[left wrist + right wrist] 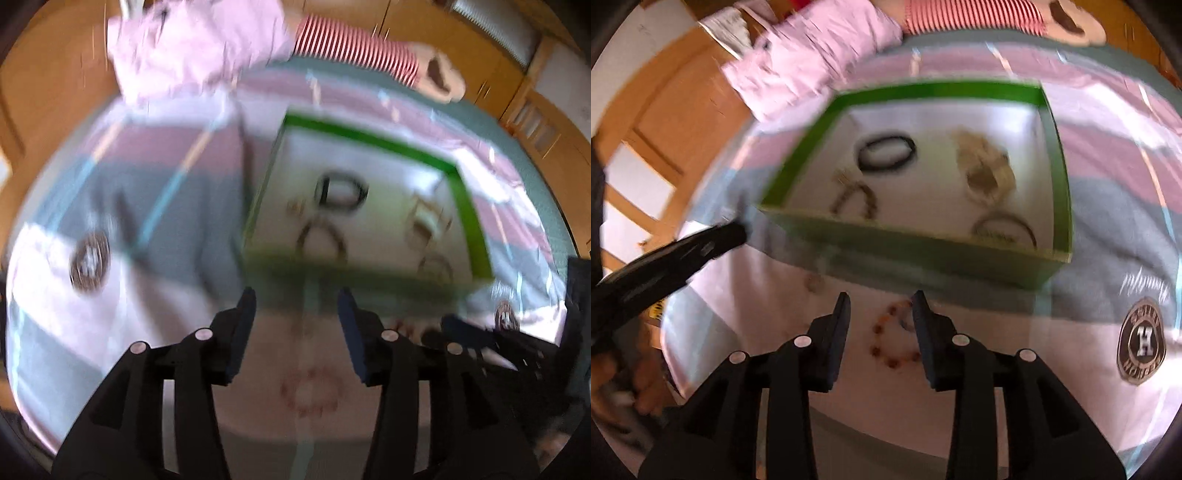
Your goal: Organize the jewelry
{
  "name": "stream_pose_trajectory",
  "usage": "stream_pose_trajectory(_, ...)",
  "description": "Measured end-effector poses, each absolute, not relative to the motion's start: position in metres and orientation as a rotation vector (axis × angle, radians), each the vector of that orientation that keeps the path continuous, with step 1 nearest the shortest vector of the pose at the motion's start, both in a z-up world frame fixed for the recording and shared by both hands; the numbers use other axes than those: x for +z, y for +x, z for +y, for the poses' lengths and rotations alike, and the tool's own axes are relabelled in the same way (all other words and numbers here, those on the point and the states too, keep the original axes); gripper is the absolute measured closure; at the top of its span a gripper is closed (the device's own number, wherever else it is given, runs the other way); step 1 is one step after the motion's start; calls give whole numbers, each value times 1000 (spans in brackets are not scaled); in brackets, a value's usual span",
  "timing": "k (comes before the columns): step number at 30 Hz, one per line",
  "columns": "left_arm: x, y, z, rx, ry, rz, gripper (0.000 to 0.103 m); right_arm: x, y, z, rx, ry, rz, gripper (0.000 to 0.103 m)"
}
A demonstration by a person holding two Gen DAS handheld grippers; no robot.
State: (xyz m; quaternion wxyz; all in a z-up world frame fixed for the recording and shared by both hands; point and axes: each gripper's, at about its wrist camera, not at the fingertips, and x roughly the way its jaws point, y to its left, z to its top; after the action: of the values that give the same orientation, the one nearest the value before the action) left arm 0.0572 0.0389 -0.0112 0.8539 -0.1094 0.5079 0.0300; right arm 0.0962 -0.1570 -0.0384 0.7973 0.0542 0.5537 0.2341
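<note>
Left wrist view: the left gripper (297, 299), jaws apart and empty, hangs over a striped pastel cloth (166, 184), just short of the near wall of a shallow green-rimmed white box (369, 134) holding blurred bracelets.

Right wrist view: the right gripper (881, 301), jaws apart and empty, points at a red-orange beaded bracelet (892, 338) lying loose on the cloth between its fingers, just outside the box's near wall. This hand appears nearer for the pickup.
</note>
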Motion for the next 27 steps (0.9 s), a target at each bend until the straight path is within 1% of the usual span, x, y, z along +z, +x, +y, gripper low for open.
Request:
stream_pose_trajectory(3,-33,45,48,25,-307,1171,53,-64,98,-156,429,94,1307,68)
stream_pose_trajectory(6,-42,39,46,21,-282,1207,47,-76,96,-152,403,66,1342,66)
stream_pose_trajectory(7,-43,39,45,23,-266,1211,42,-77,95,-149,405,57,1340,62)
stream_pose_trajectory(9,-45,40,41,18,-241,1220,37,-77,91,-143,395,29,1323,31)
stream_pose_trajectory(11,-47,40,36,5,-226,1235,36,-75,88,-134,375,-27,1282,24)
stream_pose_trajectory(14,-49,42,34,1,-208,1252,33,-81,83,-121,384,-128,1256,24)
stream_pose_trajectory(15,-50,43,34,5,-208,1257,33,-83,82,-119,384,-140,1256,26)
stream_pose_trajectory(16,-52,43,36,12,-211,1263,33,-86,82,-117,385,-145,1266,31)
stream_pose_trajectory(17,-53,44,38,16,-215,1266,33,-88,79,-117,390,-140,1276,45)
stream_pose_trajectory(18,-54,44,39,21,-219,1268,33,-91,79,-117,385,-138,1286,55)
stream_pose_trajectory(19,-54,44,41,27,-223,1270,32,-90,79,-118,373,-146,1279,62)
stream_pose_trajectory(20,-54,44,42,30,-224,1271,32,-89,79,-121,377,-138,1282,77)
stream_pose_trajectory(21,-55,44,43,33,-224,1273,31,-88,81,-125,385,-116,1292,87)
stream_pose_trajectory(22,-56,44,43,32,-222,1277,31,-87,82,-129,392,-89,1305,88)
stream_pose_trajectory(23,-57,44,42,31,-220,1279,31,-86,83,-133,402,-63,1318,93)
stream_pose_trajectory(24,-57,44,41,29,-216,1282,31,-86,84,-137,412,-47,1328,96)
stream_pose_trajectory(27,-60,44,36,20,-202,1292,31,-76,83,-149,408,-19,1319,96)
